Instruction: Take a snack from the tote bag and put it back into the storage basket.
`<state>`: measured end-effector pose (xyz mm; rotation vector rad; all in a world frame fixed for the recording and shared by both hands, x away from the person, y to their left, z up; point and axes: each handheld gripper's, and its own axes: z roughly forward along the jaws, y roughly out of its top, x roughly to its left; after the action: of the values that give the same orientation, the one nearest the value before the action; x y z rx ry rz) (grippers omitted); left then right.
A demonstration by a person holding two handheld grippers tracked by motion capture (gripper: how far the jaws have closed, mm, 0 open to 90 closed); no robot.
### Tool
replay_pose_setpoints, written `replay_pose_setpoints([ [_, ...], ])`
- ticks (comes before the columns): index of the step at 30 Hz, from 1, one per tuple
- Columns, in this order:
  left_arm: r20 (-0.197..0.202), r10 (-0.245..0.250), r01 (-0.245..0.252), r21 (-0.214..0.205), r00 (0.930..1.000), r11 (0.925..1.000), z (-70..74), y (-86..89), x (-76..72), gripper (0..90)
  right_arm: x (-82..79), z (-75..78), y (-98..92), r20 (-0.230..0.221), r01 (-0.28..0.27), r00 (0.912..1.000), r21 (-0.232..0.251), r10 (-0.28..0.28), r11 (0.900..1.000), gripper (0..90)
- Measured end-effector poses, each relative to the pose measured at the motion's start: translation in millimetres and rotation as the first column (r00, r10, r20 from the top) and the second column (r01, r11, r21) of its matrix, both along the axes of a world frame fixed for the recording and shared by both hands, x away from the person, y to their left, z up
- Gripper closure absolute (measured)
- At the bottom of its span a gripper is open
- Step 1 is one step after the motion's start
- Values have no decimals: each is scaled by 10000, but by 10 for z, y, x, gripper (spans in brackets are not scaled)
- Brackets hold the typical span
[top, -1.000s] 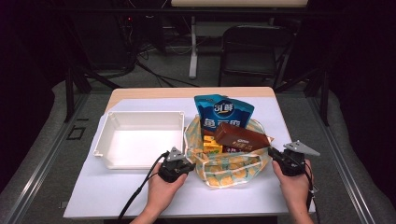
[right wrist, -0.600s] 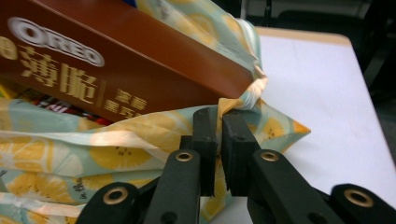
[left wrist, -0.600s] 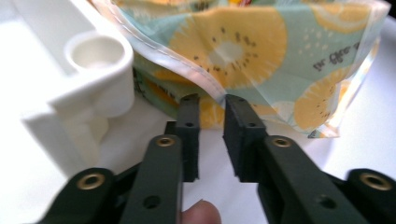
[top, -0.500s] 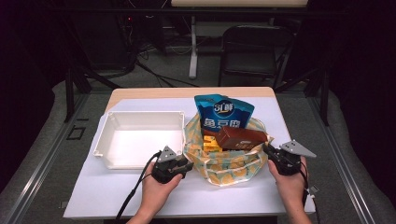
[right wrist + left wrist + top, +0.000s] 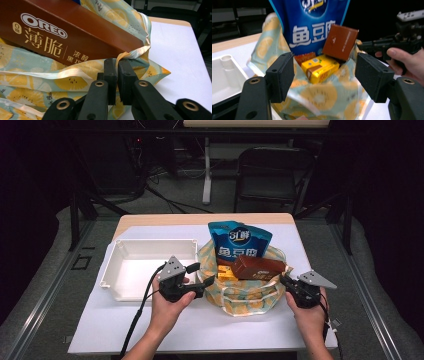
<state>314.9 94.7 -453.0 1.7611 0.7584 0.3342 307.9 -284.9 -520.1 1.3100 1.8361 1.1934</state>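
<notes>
High view: bag point(image 5: 245, 292) sits mid-surface beside one white tray point(image 5: 131, 270), holding one blue pouch point(image 5: 240, 242), one brown box point(image 5: 257, 267) and one yellow box point(image 5: 226, 275). Right claw point(image 5: 117, 65) is clamped shut on the bag's rim point(image 5: 130, 53); left claw point(image 5: 324, 75) has just been opening, jaws wide and gripping nothing, hanging over the bag's near rim. Judgement: keep the right pinch steady to hold the mouth taut, then bring the left in squarely over the yellow box before closing.

The brown box point(image 5: 67, 37) reads "OREO 薄脆"; the blue pouch point(image 5: 312, 27) reads "鱼豆腐".
</notes>
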Motion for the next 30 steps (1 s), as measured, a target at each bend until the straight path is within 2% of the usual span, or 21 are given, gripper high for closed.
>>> replay_pose_setpoints([
  [2, -96, -401, 403, 241, 9991, 9989, 9, -39, 41, 328, -3, 1, -5, -28, -6, 10000, -22, 6, 10000, 870],
  [7, -298, -832, 851, 703, 9961, 9939, -64, -239, 112, 297, -16, 9, -3, -10, -38, 10000, -35, 38, 10000, 871],
  [12, -281, -1197, 1221, 1125, 9924, 9861, -95, -406, 168, 236, -23, 11, 7, -38, -65, 10000, -137, 64, 9999, 873],
  [20, -295, -1428, 1450, 966, 9893, 9847, -105, -551, 286, 184, -29, 8, 19, 13, -91, 10000, -141, 91, 9999, 876],
  [30, -435, -1774, 1814, 1177, 9832, 9763, -111, -677, 373, 158, -37, 7, 24, 19, -110, 9999, -62, 110, 9999, 877],
])
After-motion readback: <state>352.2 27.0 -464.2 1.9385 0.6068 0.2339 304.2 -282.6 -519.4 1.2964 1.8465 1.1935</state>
